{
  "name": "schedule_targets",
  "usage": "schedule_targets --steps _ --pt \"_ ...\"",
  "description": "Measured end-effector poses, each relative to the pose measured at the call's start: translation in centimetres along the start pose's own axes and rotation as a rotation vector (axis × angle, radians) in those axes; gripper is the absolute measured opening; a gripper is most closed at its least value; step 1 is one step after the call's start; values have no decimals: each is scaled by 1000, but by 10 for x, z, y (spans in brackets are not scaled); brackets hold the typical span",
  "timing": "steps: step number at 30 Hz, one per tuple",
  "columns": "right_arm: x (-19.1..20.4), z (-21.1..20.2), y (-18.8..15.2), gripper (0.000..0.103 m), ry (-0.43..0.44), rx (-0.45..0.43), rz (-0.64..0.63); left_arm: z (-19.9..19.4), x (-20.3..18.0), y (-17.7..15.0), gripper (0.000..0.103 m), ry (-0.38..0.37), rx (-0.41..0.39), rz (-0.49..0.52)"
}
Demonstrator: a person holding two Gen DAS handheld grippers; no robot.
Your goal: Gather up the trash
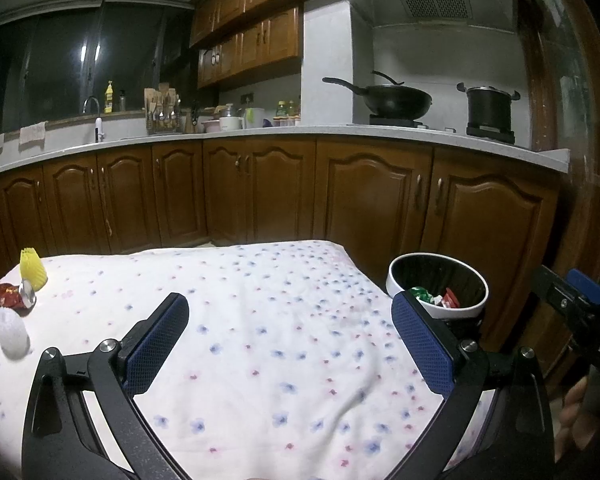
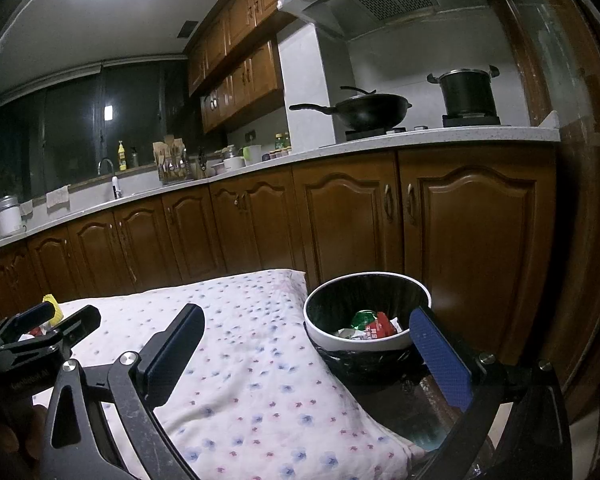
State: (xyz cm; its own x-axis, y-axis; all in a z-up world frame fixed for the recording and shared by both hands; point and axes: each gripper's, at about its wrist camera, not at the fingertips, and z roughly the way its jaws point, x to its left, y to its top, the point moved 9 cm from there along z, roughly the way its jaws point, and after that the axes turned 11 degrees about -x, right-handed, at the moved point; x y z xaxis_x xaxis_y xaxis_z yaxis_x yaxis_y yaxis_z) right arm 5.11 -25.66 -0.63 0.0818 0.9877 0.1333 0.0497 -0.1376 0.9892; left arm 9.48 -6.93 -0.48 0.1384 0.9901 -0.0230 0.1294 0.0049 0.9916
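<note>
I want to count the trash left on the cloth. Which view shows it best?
The left wrist view: yellow cup, red wrapper and white cup all show clearly. In the right wrist view the left gripper mostly hides them.

We see a yellow cup [image 1: 33, 264], crushed red can [image 1: 16, 295] and white foam, perhaps netting [image 1: 11, 334], clustered on the cloth; wrappers [image 2: 370, 325] fill the bin [image 2: 364, 308].

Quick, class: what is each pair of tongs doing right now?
Left tongs: open, holding nothing.
Right tongs: open, holding nothing.
</note>
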Motion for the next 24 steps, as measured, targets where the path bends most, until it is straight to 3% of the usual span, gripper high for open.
schedule_targets --steps 24 --pt "2 3 -12 103 4 27 23 8 -6 -9 103 -15 36 -10"
